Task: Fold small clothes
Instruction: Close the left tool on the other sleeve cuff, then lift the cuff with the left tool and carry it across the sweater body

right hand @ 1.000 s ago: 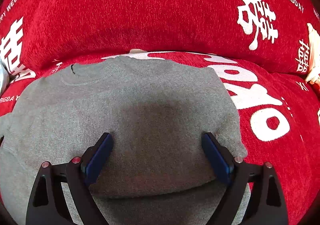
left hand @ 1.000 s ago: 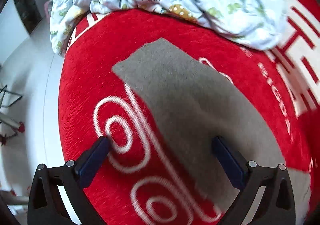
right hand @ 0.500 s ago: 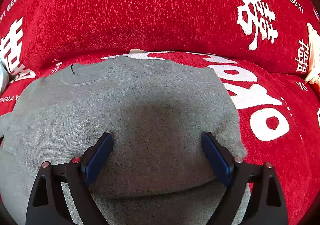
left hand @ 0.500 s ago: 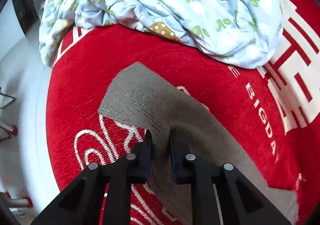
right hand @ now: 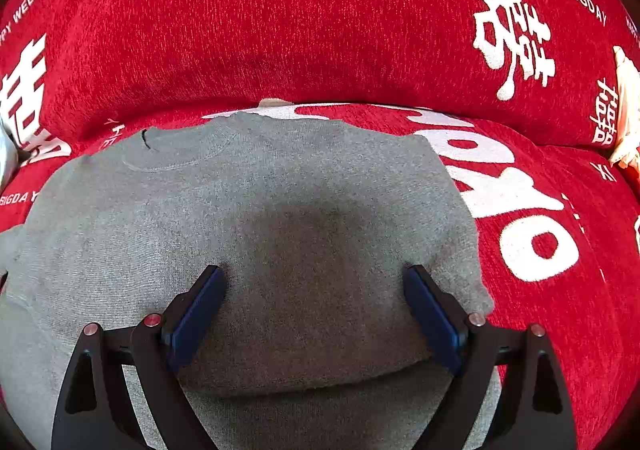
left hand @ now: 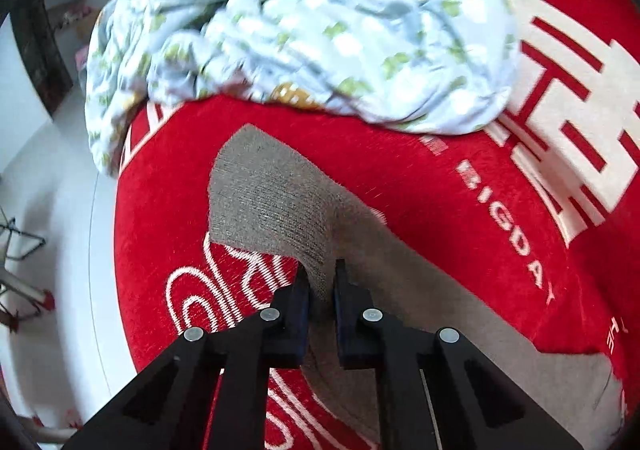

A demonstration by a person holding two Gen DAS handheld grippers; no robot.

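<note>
Left gripper (left hand: 320,282): jaws pinched on grey sweater's sleeve (left hand: 276,206), below the floral bedding (left hand: 304,30). Right gripper (right hand: 312,298): jaws wide, pressed down on grey sweater (right hand: 260,202) spread across red sofa cover (right hand: 280,30). Progress: early; sleeve not yet folded in, body fold outstanding.

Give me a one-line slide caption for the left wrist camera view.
Left gripper shut on the grey sweater sleeve, raised off the red sofa cover, floral bedding bunched behind.
</note>
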